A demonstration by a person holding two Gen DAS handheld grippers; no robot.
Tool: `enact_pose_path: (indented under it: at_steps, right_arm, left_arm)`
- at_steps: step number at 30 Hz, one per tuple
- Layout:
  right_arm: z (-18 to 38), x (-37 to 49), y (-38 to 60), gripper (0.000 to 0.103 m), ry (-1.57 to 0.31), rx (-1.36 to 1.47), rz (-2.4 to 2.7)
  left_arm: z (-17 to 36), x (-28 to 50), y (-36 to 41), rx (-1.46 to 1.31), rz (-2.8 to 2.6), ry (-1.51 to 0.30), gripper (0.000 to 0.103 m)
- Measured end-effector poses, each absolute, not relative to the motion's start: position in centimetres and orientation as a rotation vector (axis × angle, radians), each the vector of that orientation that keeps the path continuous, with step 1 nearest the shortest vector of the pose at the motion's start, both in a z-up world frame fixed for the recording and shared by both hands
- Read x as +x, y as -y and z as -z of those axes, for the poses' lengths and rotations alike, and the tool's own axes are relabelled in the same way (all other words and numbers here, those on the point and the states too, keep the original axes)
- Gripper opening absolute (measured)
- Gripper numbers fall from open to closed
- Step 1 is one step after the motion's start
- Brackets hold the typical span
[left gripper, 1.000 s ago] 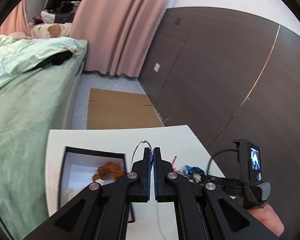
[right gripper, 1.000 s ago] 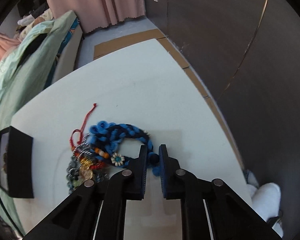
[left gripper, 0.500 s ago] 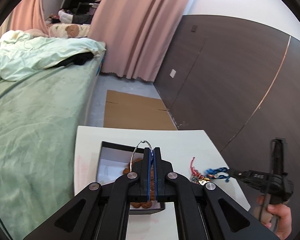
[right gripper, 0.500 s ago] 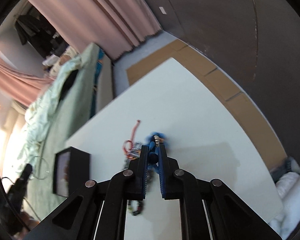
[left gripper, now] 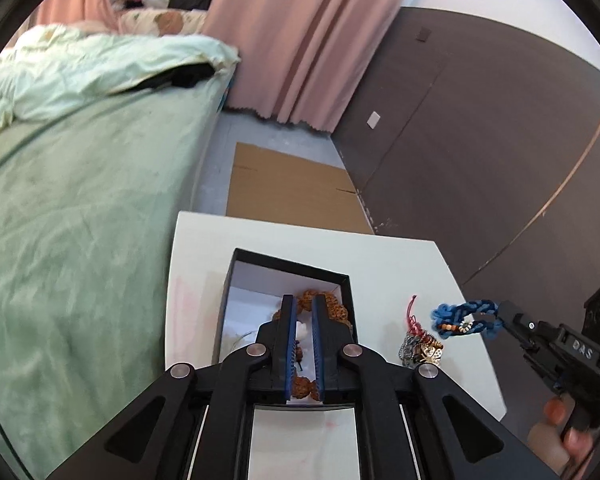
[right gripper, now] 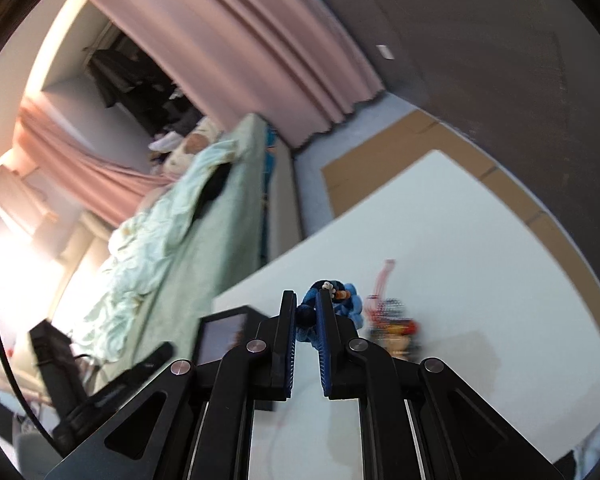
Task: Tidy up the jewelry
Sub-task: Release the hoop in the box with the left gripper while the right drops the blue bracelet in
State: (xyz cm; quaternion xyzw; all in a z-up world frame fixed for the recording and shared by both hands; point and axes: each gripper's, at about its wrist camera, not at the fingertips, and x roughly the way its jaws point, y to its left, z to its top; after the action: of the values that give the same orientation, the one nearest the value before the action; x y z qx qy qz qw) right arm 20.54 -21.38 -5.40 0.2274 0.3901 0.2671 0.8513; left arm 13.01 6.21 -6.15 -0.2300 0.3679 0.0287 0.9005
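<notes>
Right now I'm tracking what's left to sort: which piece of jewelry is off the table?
The blue braided bracelet, pinched in the right gripper; the tangled pile lies on the table.

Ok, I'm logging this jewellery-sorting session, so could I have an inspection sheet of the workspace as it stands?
Surface: white table, no spills seen.
Job's things: open black box with white lining holds a brown bead bracelet; blue braided cord bracelet is lifted off the table; mixed heap of metal and red-cord jewellery lies loose right of the box.
Clutter: nothing seen.
Grippers: left gripper above the box, jaws just been opening, nothing between them; right gripper shut on the blue bracelet.
Cables: nothing seen on the table.
Surroundings: green-covered bed, pink curtain, dark panelled wall, flat cardboard on the floor.
</notes>
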Motion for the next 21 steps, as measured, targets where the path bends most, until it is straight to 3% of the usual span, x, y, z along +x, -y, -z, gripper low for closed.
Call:
enact_pose_path:
  at_steps: [4,6,7,8,10,11,21]
  right_arm:
    - [4.8,19.9,18.8,0.011,-0.803,0.48,-0.648]
    - [4.7,19.8,17.7,0.011,-0.805,0.482,-0.677]
    - [4.7,19.6,17.0,0.011,-0.805,0.486,-0.696]
    - [4.6,19.5,16.5,0.011,-0.802,0.489,-0.708]
    - [4.5,19.2,15.3,0.011,-0.797,0.497,-0.735]
    - [4.5,19.1,14.9,0.011,-0.796,0.5,-0.744]
    - [5.3,18.9,11.3,0.011,-0.806,0.56,-0.832]
  left_arm:
    - [6.1,12.9,-7.2,-0.494,-0.077,-0.774,0.009]
    - [6.1,12.8,-7.7,-0.508,-0.08,-0.786,0.014]
    - [6.1,12.8,-7.9,-0.514,-0.082,-0.792,0.029]
    - [6.0,12.7,-7.9,-0.519,-0.083,-0.791,0.05]
    - [5.6,12.3,-8.4,-0.53,-0.094,-0.757,0.073]
    - [5.2,12.0,-8.5,-0.533,-0.101,-0.732,0.08]
    - [3.8,10.8,-11.4,-0.564,-0.129,-0.667,0.088]
